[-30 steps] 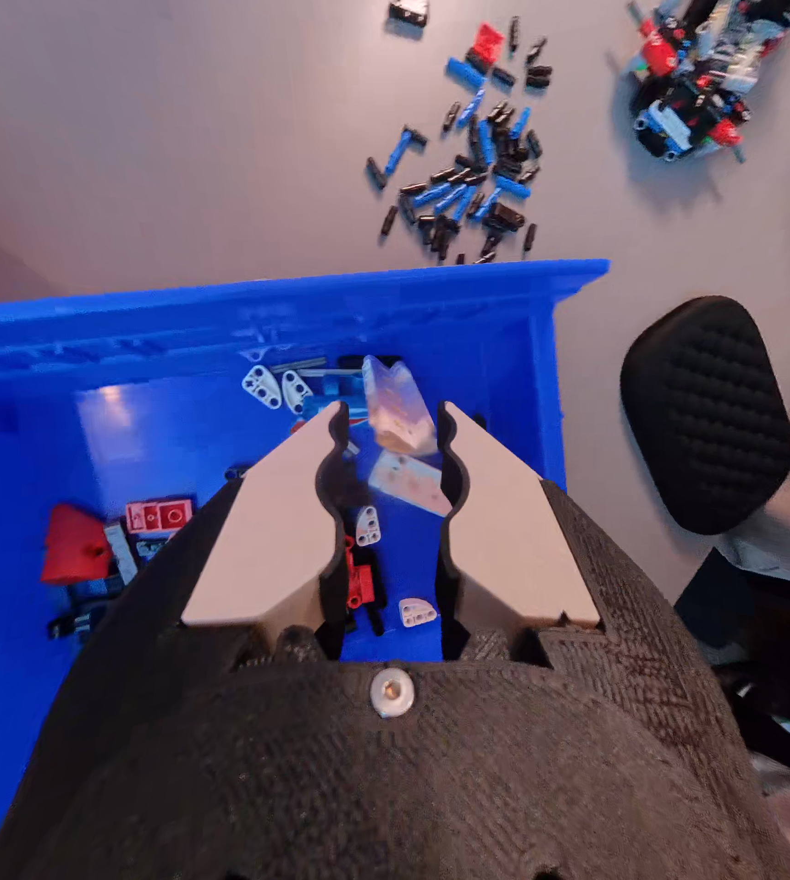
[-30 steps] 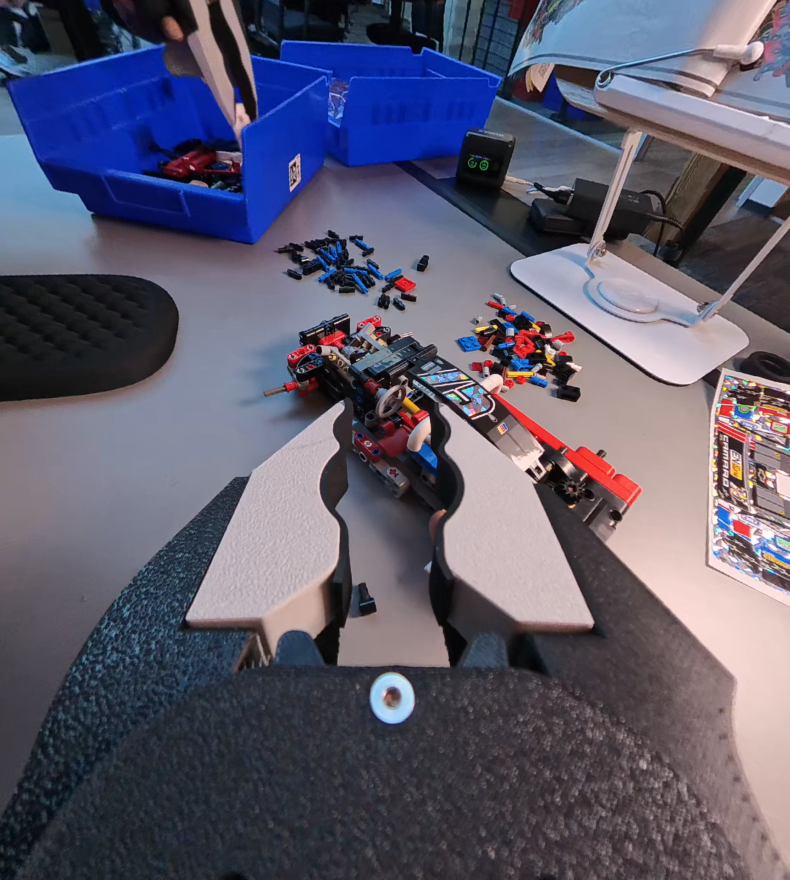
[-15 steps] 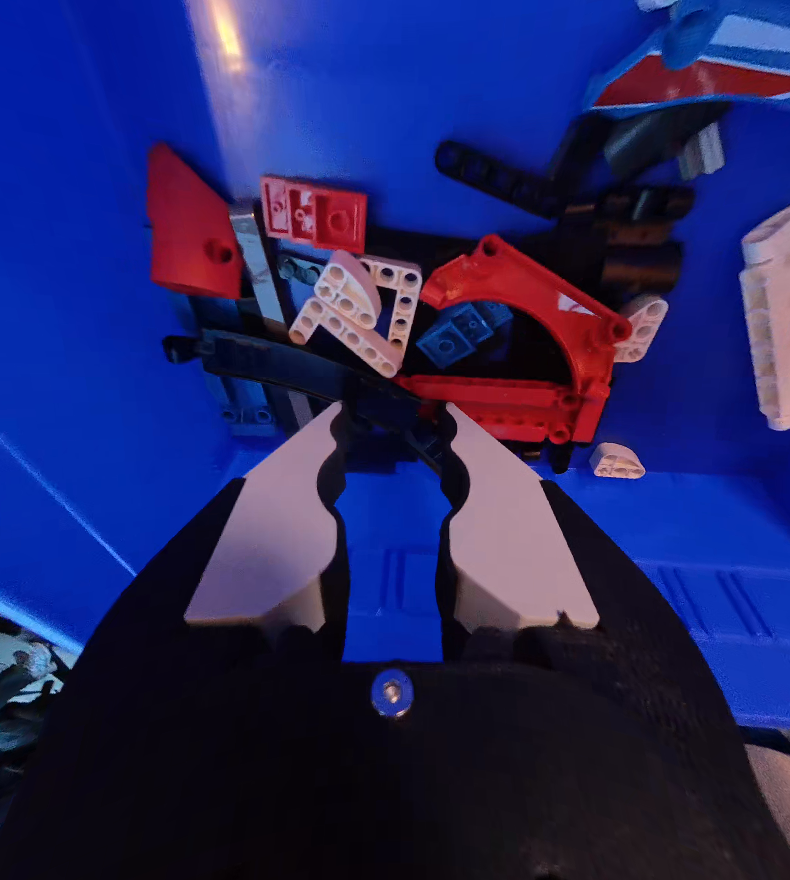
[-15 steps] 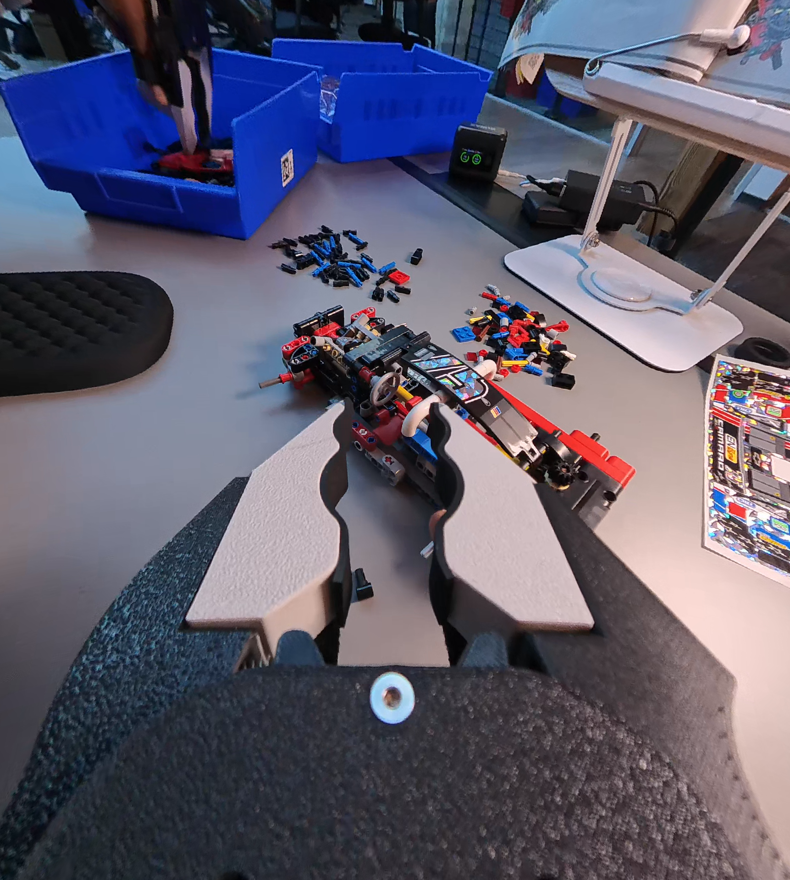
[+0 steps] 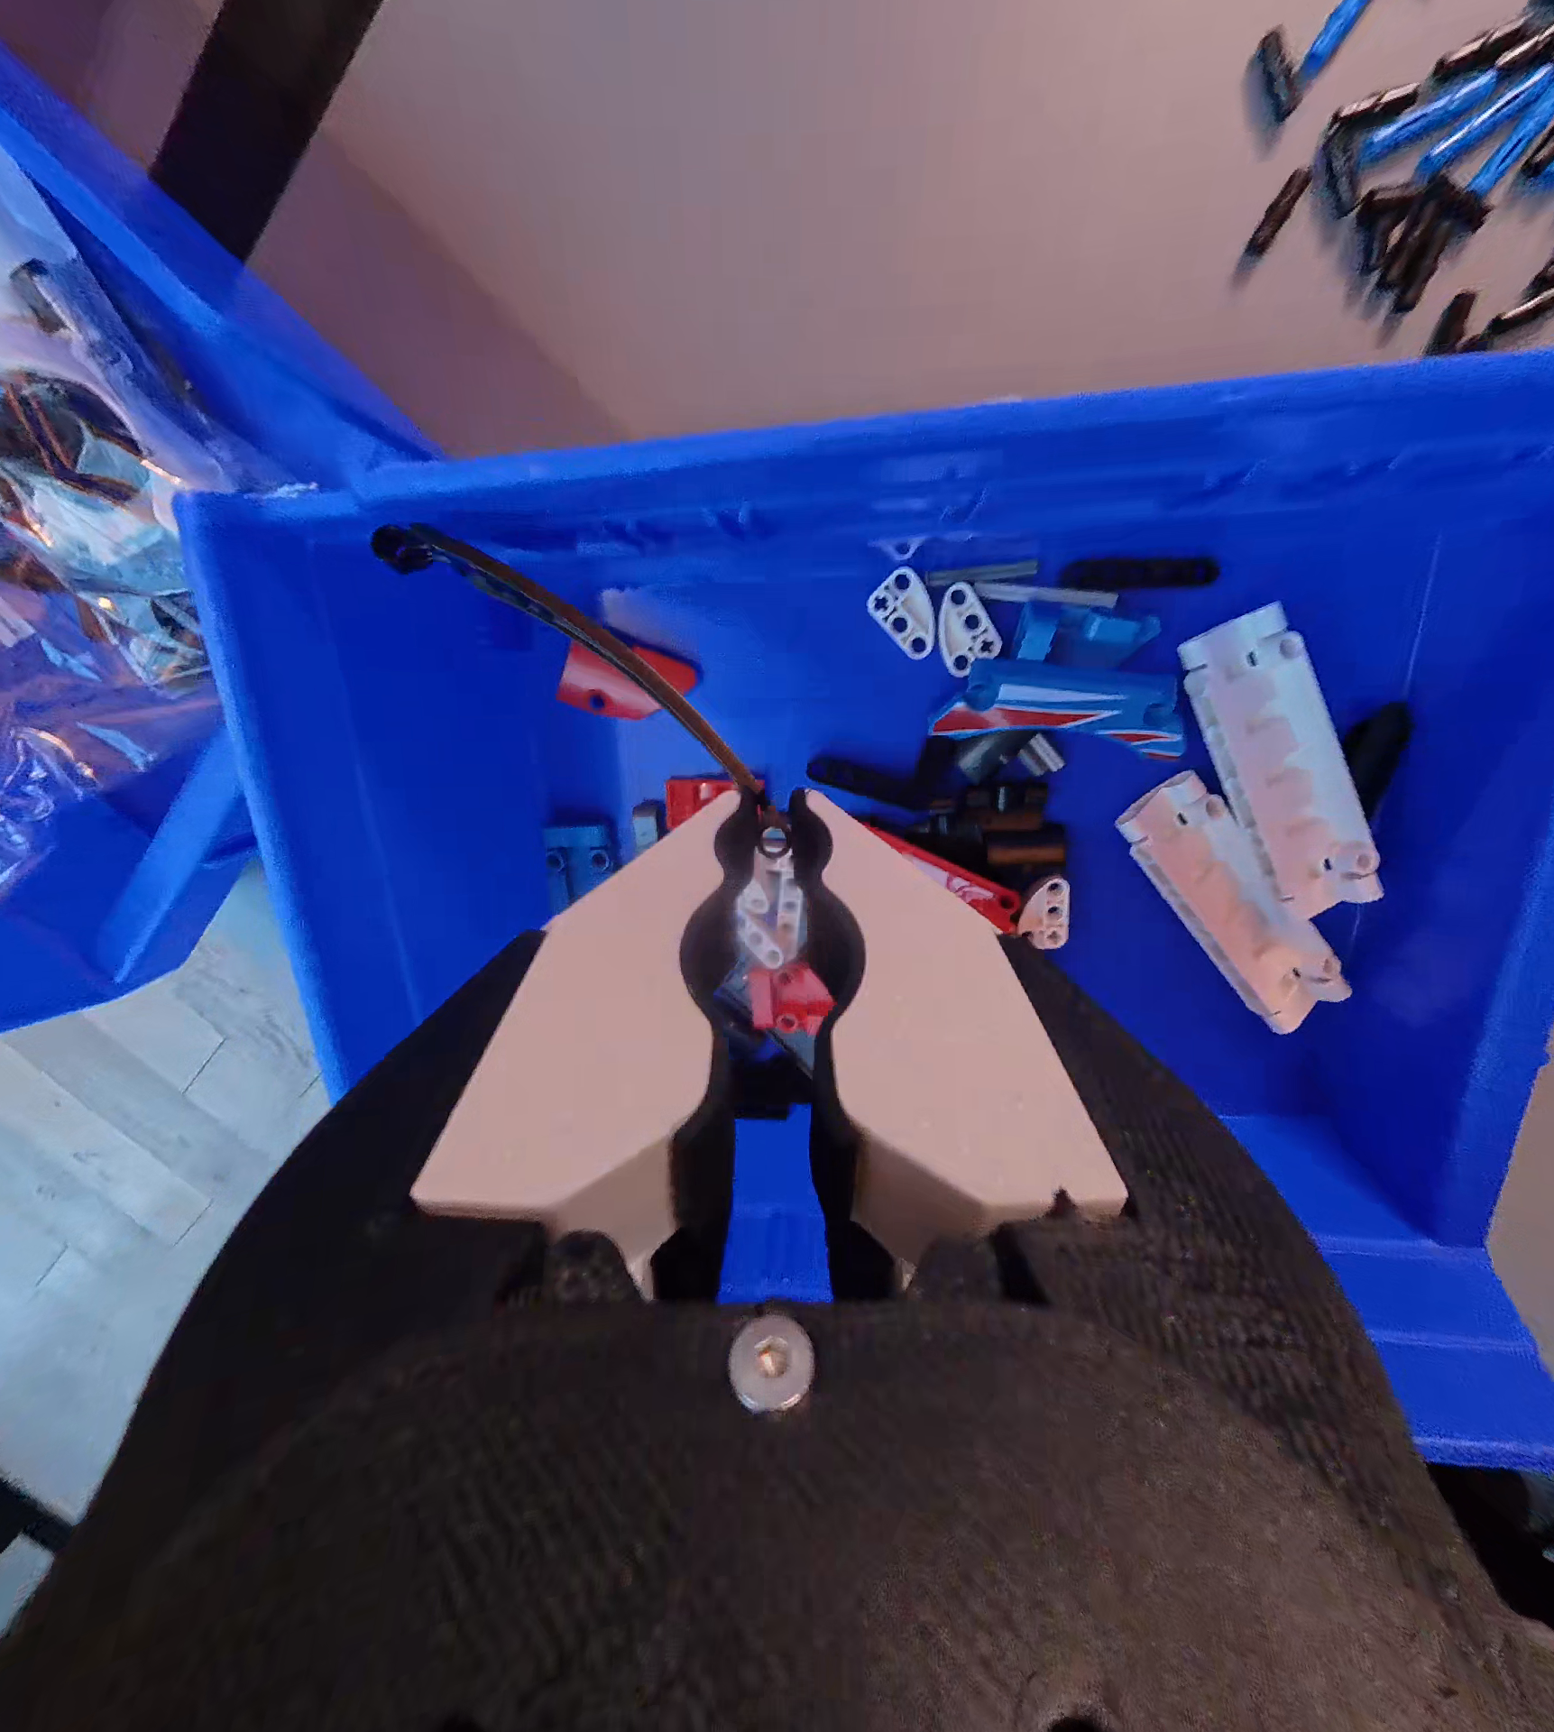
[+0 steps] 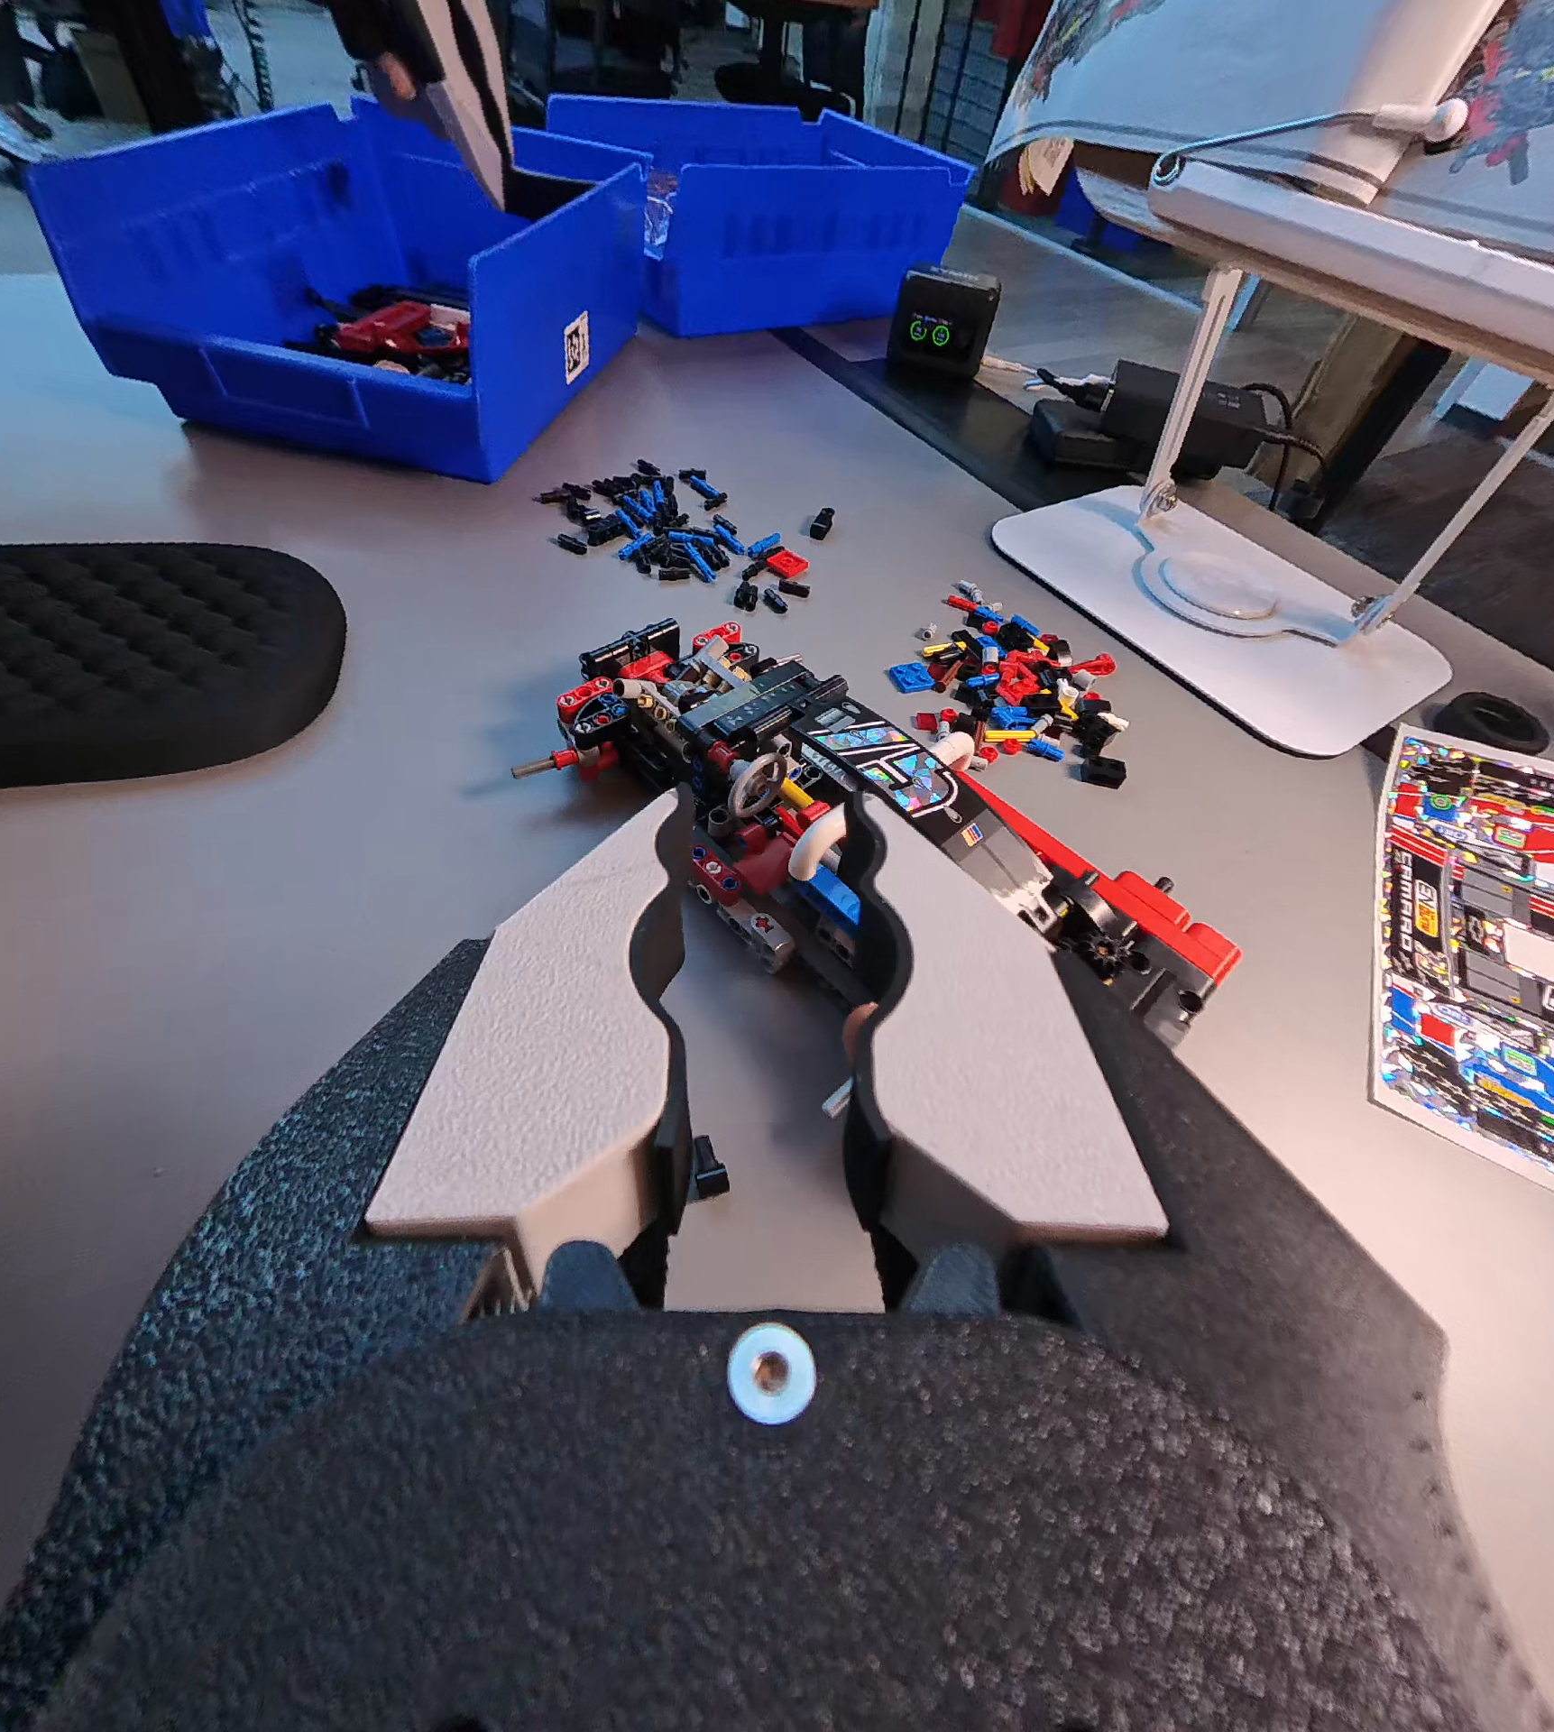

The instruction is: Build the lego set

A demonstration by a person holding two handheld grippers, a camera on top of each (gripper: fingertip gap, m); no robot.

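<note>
My left gripper (image 5: 771,813) is shut on one end of a long thin curved black piece (image 5: 567,630) and holds it above the blue bin (image 5: 941,450), which holds red, white, blue and black parts. The piece arcs up to the left. Two white ribbed panels (image 5: 1260,806) lie at the bin's right. My right gripper (image 6: 768,806) is open and empty, low over the grey table, just in front of the partly built car (image 6: 810,778). The left gripper (image 6: 473,103) also shows far off above the bin (image 6: 332,281) in the right wrist view.
A pile of black and blue pins (image 6: 670,534) and a mixed coloured pile (image 6: 1016,675) lie beyond the car. A sticker sheet (image 6: 1513,947) lies right, a black pad (image 6: 98,656) left, a white stand base (image 6: 1223,600) far right. A second bin (image 6: 792,216) holds a plastic bag (image 5: 14,450).
My left gripper closed on the long black piece inside the bin and has lifted it up and back. My right gripper stayed open and barely moved.
</note>
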